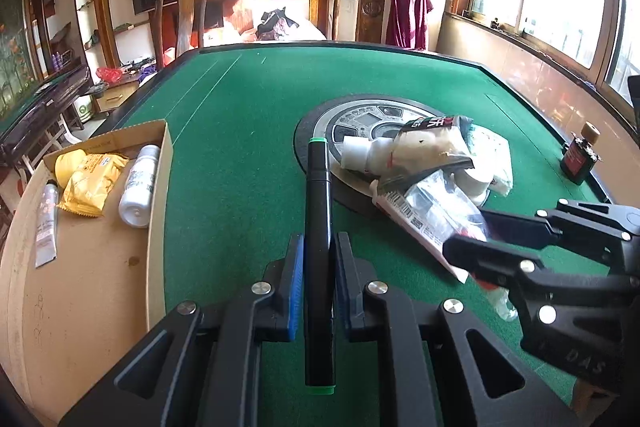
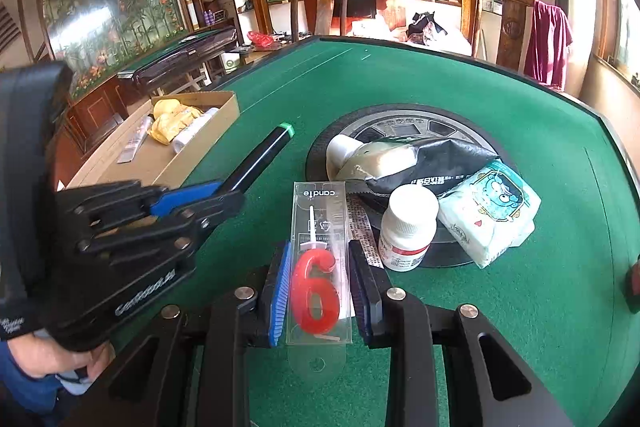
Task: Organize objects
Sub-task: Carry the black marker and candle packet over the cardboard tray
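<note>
Left gripper [image 1: 318,259] jaws tight on black marker [image 1: 318,227]; right gripper [image 2: 320,287] jaws tight on candle pack [image 2: 320,259], above green worktop [image 1: 240,131]. Carry gently to cardboard box [image 1: 158,187], then let go.

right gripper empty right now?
No. In the right wrist view the right gripper is clamped on a clear candle pack holding a red number six candle.

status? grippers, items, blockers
Left gripper shut on marker. Right gripper shut on candle pack. Cardboard box unobstructed.
</note>
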A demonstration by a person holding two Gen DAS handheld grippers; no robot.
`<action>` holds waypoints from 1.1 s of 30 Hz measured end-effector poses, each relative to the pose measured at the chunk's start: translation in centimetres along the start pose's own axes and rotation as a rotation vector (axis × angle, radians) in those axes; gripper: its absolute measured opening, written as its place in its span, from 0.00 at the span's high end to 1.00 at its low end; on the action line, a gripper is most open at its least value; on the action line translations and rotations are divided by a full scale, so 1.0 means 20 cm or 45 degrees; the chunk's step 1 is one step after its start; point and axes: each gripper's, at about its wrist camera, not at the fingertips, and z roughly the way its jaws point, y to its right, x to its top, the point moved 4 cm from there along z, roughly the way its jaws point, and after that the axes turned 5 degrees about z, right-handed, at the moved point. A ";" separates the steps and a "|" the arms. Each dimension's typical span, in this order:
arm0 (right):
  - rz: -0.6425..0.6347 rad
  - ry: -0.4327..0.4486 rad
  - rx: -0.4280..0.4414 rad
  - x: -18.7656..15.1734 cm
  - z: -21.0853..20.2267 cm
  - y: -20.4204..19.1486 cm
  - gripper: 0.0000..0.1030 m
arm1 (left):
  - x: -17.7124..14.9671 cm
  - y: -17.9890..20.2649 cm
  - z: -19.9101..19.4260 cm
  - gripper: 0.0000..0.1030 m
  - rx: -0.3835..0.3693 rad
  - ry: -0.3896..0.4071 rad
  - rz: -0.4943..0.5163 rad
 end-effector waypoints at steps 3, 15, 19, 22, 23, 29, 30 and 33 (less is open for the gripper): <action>0.006 0.014 -0.007 0.00 -0.01 0.00 0.71 | -0.01 0.00 -0.03 0.86 0.003 0.006 -0.007; 0.062 0.065 0.020 0.01 -0.07 -0.04 0.71 | -0.01 -0.02 -0.21 0.86 -0.025 0.076 -0.025; 0.082 0.096 0.052 0.00 -0.12 -0.11 0.71 | -0.02 -0.05 -0.27 0.86 -0.038 0.097 -0.044; 0.099 0.108 0.077 0.00 -0.13 -0.14 0.71 | -0.03 -0.07 -0.30 0.86 -0.041 0.108 -0.055; 0.109 0.113 0.087 -0.01 -0.14 -0.16 0.71 | -0.03 -0.09 -0.32 0.86 -0.043 0.115 -0.064; 0.109 0.110 0.143 0.02 -0.13 -0.27 0.71 | -0.04 -0.24 -0.41 0.86 -0.034 0.153 -0.140; 0.104 0.110 0.155 0.03 -0.12 -0.30 0.71 | -0.04 -0.28 -0.42 0.86 -0.029 0.158 -0.160; 0.074 0.097 0.180 0.06 -0.10 -0.39 0.71 | -0.06 -0.40 -0.45 0.86 -0.011 0.169 -0.218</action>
